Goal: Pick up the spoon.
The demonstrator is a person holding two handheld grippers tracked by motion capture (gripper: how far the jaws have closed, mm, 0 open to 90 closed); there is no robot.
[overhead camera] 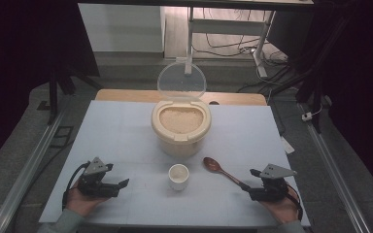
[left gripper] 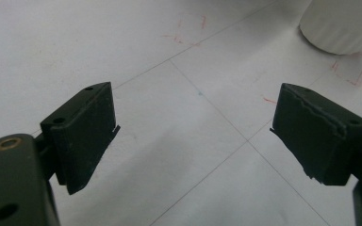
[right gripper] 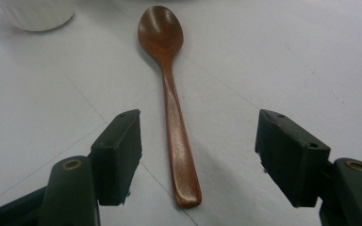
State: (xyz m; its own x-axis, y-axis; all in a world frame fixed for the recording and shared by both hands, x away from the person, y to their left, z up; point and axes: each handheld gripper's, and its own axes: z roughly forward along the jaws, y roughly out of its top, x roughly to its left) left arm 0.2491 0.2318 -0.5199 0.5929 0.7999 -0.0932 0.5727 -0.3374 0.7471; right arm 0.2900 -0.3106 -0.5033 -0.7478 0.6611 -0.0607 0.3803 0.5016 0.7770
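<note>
my right gripper (overhead camera: pixel 250 183) rests low on the table (overhead camera: pixel 126 131) at the near right, in my right hand (overhead camera: pixel 282 206). its jaws are spread wide, and the spoon (right gripper: pixel 169 94) lies flat between them: in the right gripper view the handle's end sits in the gap, with clear space to each pad, so nothing is pinched. the spoon's bowl points away from me toward the tub (overhead camera: pixel 180 127), and in the high view the spoon (overhead camera: pixel 218 169) lies slanted, bowl up and left, just right of the cup (overhead camera: pixel 178 176).

my left gripper (overhead camera: pixel 120 187) rests at the near left, in my left hand (overhead camera: pixel 80 200), pointing right toward the cup. its jaws are also spread, with bare table between them in the left gripper view; the cup (left gripper: pixel 341 23) shows at the top right corner there, well beyond the pads.

the cup is small and white, standing upright near the table's middle, in front of the tub. the tub stands farther back, full of pale grain, with its clear lid (overhead camera: pixel 181 81) swung up and standing open behind it.
</note>
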